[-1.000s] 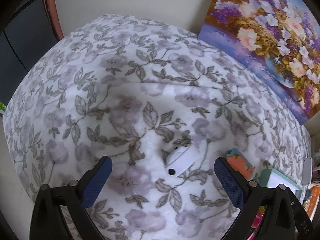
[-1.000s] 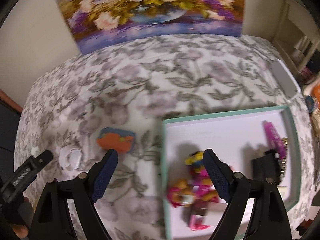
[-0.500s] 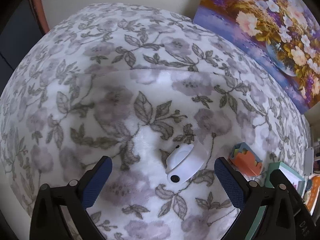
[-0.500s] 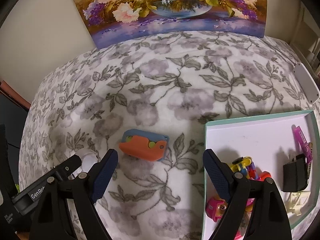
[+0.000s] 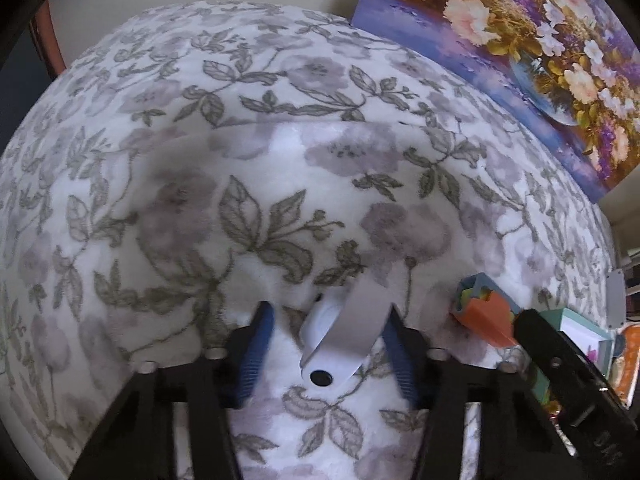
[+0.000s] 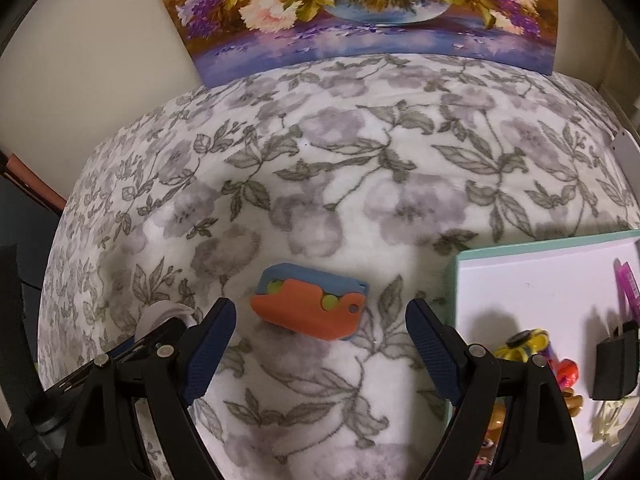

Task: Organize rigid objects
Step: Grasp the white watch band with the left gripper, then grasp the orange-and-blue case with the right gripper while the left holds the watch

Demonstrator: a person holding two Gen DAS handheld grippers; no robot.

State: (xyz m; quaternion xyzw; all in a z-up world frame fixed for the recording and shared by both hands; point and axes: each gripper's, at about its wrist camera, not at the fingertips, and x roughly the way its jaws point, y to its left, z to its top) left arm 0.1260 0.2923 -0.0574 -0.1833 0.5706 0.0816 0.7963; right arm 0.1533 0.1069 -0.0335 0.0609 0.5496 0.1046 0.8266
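A: What is the left gripper (image 5: 326, 344) doing?

B: Its jaws are sitting narrowed around the white plastic gadget (image 5: 340, 336), a rounded piece with a black dot on its near end. The right blue pad is pressing against the gadget's side; the left pad is standing just beside it, and I cannot tell whether it is touching.

A: And where is that gadget lying?

B: It is resting on the floral blanket (image 5: 280, 168), directly between the pads, tilted with its dotted end toward the camera.

A: And the right gripper (image 6: 320, 344)?

B: It is hanging spread wide, gripping nothing. The orange and blue toy (image 6: 310, 306) is lying flat on the blanket (image 6: 360, 184) just ahead of the gap between the pads, touching neither.

A: Anything to its right?

B: The teal-rimmed box (image 6: 456, 300) is sitting near the toy, holding a black block (image 6: 614, 364), a pink stick (image 6: 628, 292) and some small colourful toys (image 6: 536, 356). From the left wrist view the orange and blue toy (image 5: 486, 314) is showing just right of the gadget, with the box's corner (image 5: 588, 324) behind it.

A: And behind everything?

B: A flower painting (image 6: 360, 8) is leaning against the wall at the blanket's far edge.
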